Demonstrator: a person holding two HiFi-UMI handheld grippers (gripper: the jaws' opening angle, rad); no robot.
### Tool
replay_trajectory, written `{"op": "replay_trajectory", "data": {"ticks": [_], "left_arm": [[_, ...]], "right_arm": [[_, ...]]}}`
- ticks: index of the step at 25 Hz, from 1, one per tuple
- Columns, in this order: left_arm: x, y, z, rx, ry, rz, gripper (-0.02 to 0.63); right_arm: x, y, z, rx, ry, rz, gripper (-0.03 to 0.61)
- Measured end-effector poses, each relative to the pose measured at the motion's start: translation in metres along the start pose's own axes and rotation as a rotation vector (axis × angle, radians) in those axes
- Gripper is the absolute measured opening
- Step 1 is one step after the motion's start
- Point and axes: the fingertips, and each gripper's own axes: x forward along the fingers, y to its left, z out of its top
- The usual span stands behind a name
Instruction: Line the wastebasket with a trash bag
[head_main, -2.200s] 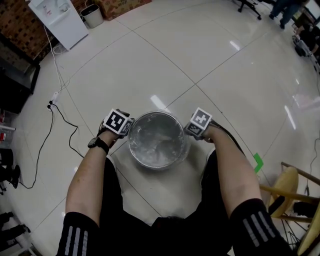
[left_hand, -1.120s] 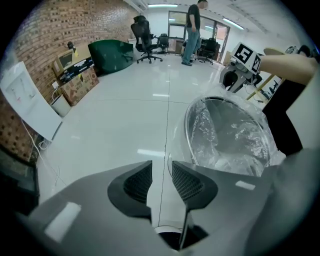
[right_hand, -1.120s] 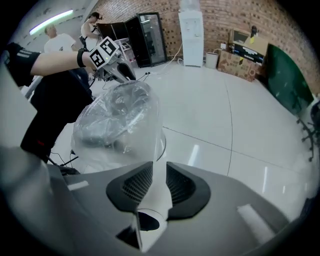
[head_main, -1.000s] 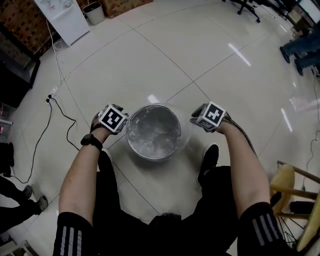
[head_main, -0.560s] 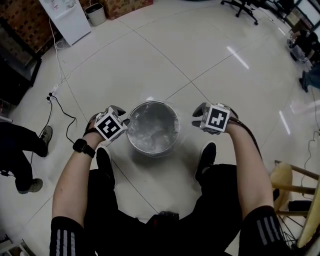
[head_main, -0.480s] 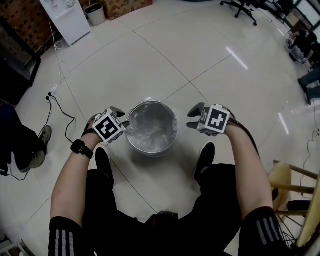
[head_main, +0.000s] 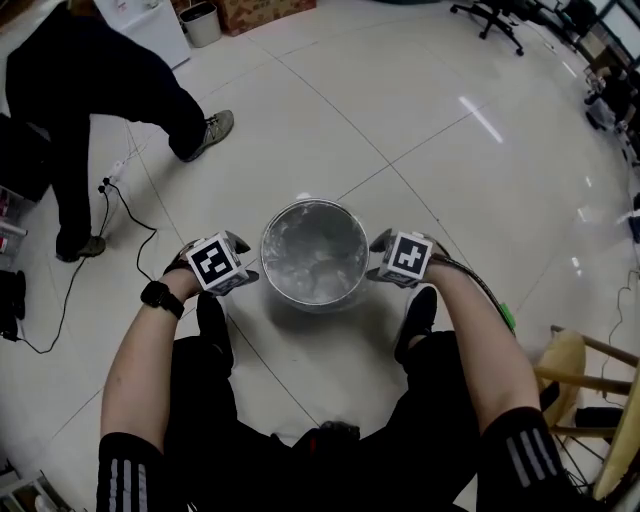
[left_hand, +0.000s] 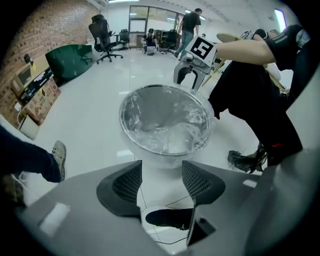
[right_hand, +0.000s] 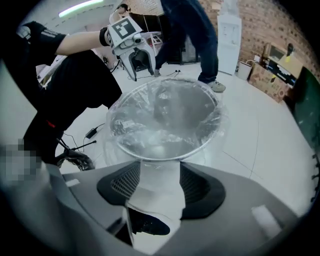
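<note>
**Now: bag over the rim, both grippers let go**

Head view. The wastebasket (head_main: 315, 300) stands on the floor between the two sets of fingertips. The left gripper (head_main: 242, 260) is just beside its wall on one side and the right gripper (head_main: 376, 258) just beside it opposite. The trash bag (head_main: 315, 255) lies crinkled inside, its film turned over the rim. A bystander's legs (head_main: 90, 90) are well beyond the fingers.

Left gripper view. The jaws have just been opening. The pads (left_hand: 120, 185) stand apart with nothing pinched. The basket sits just past the fingertips, and only floor and a shoe (left_hand: 167, 219) show through the gap.

Right gripper view. These jaws have likewise just been opening and the pads (right_hand: 200, 187) are apart. A pale shape fills the gap; I cannot tell whether it is loose bag film or basket wall. Neither pad presses on it.

Judgement: lining looks near done, with release and checking in hand. Draw each gripper straight outward, fingers clear of the film, so the overhang is not dragged off. Then check the fold is even all round the rim.
</note>
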Motion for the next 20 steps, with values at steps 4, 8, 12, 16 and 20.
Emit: {"op": "replay_trajectory", "data": {"ticks": [4,8,12,16,20], "left_arm": [[0.029,0.002,-0.02,-0.014,-0.005,-0.022,0.278],[0.042,-0.011,-0.003,-0.018,-0.103,-0.047,0.299],[0.052,-0.012,0.004,0.021,-0.134,-0.019,0.304],[0.069,-0.012,-0.001,0.0,-0.104,-0.019,0.311],[0.086,-0.008,-0.008,0.005,-0.06,-0.001,0.314]], "right_arm": [[0.017,-0.004,-0.002,-0.031,-0.006,0.003,0.259],[0.023,-0.01,-0.006,-0.042,-0.062,-0.01,0.262],[0.035,-0.011,-0.012,-0.001,-0.09,0.01,0.268],[0.054,-0.009,-0.017,0.014,-0.075,0.015,0.268],[0.072,-0.015,-0.024,0.018,-0.037,-0.011,0.268]]}}
